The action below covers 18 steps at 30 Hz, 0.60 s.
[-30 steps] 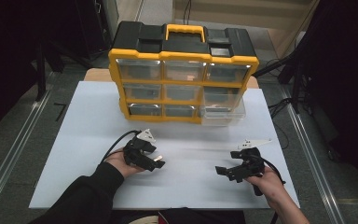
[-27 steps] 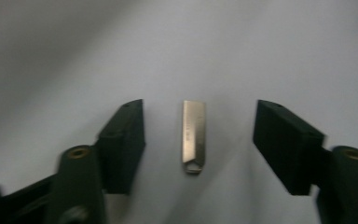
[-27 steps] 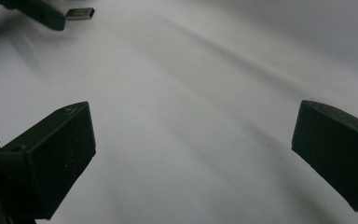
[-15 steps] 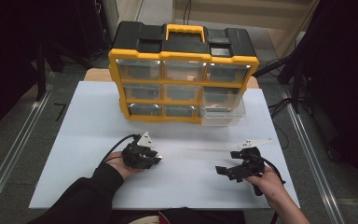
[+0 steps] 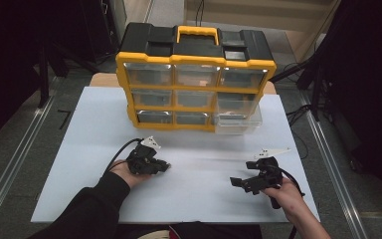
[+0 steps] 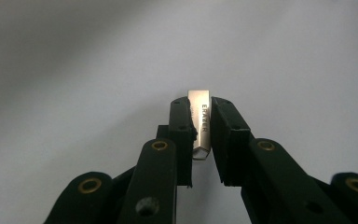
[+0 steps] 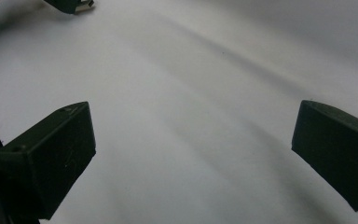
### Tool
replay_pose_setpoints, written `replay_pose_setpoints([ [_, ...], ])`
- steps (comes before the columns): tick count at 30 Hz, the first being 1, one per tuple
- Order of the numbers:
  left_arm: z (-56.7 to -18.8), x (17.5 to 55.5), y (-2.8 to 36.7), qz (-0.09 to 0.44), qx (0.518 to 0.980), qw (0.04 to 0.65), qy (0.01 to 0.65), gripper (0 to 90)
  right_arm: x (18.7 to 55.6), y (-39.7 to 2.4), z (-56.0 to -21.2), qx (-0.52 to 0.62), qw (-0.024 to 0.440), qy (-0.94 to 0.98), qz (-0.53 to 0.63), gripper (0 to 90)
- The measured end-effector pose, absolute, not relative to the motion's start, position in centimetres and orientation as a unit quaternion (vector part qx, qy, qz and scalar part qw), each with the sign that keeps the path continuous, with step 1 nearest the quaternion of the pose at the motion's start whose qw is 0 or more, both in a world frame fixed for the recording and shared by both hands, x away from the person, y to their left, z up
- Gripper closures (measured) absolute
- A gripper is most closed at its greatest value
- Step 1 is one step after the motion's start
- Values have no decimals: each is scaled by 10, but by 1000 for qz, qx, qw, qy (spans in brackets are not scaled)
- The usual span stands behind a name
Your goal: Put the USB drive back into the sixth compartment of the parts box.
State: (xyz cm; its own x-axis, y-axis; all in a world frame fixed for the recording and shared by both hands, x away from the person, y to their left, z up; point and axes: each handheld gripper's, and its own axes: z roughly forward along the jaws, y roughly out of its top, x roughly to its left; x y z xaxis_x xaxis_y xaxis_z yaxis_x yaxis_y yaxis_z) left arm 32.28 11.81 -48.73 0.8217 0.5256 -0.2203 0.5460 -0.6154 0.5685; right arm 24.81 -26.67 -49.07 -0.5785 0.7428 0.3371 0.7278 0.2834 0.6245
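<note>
A small white eraser (image 6: 202,122) with "ERAZER" printed along its side stands on edge between the black jaws of my left gripper (image 6: 200,103), which is shut on it just above the white sheet. From above, my left gripper (image 5: 163,167) sits low on the sheet at front left and points right. My right gripper (image 5: 237,183) rests at front right and points left. Its jaws are wide open (image 7: 193,112) with bare sheet between them. The tip of the left gripper (image 7: 73,4) shows far off in the right gripper view.
A yellow and black organizer box (image 5: 194,45) with several clear drawers stands at the back of the white sheet (image 5: 194,204). Its bottom right drawer (image 5: 238,124) is pulled out toward me. Metal rails run along both sides of the table.
My left gripper's jaws have come together from wide apart, and the hand has shifted slightly. The right gripper has stayed where it was.
</note>
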Motion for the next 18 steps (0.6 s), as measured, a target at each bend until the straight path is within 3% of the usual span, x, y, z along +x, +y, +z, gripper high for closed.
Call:
replay_pose_setpoints([
  [18,-465,322,122,-40,891,335,303,800,248,-266,-491,457,8,801,386,0],
])
